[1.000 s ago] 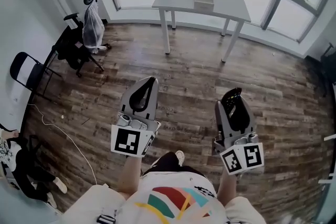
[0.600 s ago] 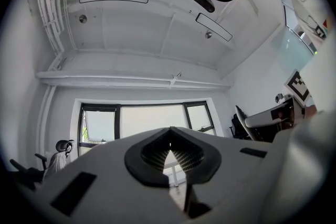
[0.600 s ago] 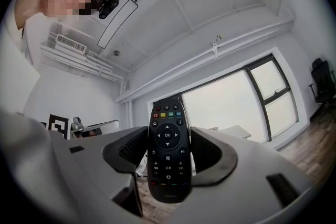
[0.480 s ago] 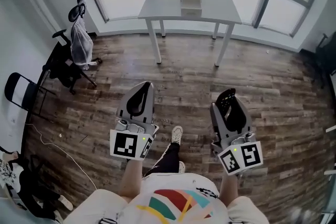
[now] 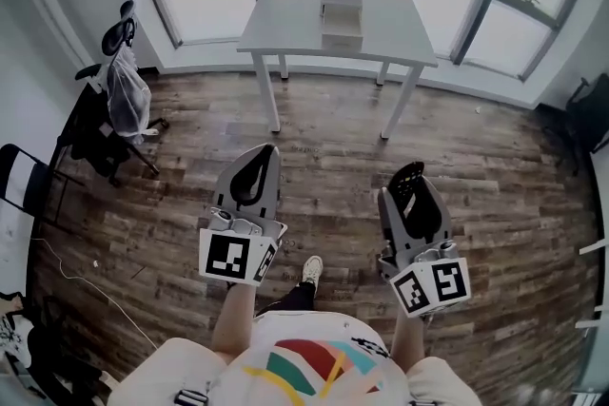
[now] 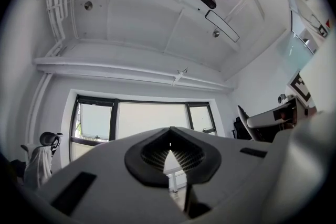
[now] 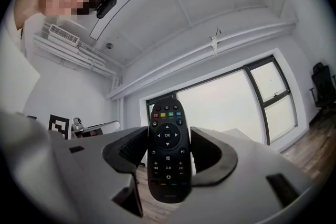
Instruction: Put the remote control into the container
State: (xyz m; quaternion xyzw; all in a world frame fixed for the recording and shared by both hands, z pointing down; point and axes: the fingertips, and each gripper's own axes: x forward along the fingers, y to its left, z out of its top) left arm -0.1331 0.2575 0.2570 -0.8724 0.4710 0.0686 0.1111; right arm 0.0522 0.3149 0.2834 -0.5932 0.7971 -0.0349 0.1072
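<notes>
A black remote control (image 7: pixel 167 148) with coloured buttons stands upright between the jaws of my right gripper (image 7: pixel 168 157), which is shut on it. In the head view the right gripper (image 5: pixel 411 190) points forward over the wooden floor, the remote control (image 5: pixel 407 186) showing at its tip. My left gripper (image 5: pixel 253 174) is held level with it at the left, its jaws together with nothing between them; the left gripper view shows the same left gripper (image 6: pixel 169 157) pads meeting. A pale box-like container (image 5: pixel 341 13) sits on the white table (image 5: pixel 400 29) ahead, by the windows.
An office chair (image 5: pixel 112 105) draped with a white cover stands at the left, and a folding chair (image 5: pixel 19 178) nearer the left wall. A cable (image 5: pixel 90 285) lies on the floor at lower left. My shoe (image 5: pixel 311 269) shows between the grippers. Another chair (image 5: pixel 582 114) is at far right.
The table and container have come closer and lower in the head view as I walk forward. Both grippers keep their pose; the remote stays held.
</notes>
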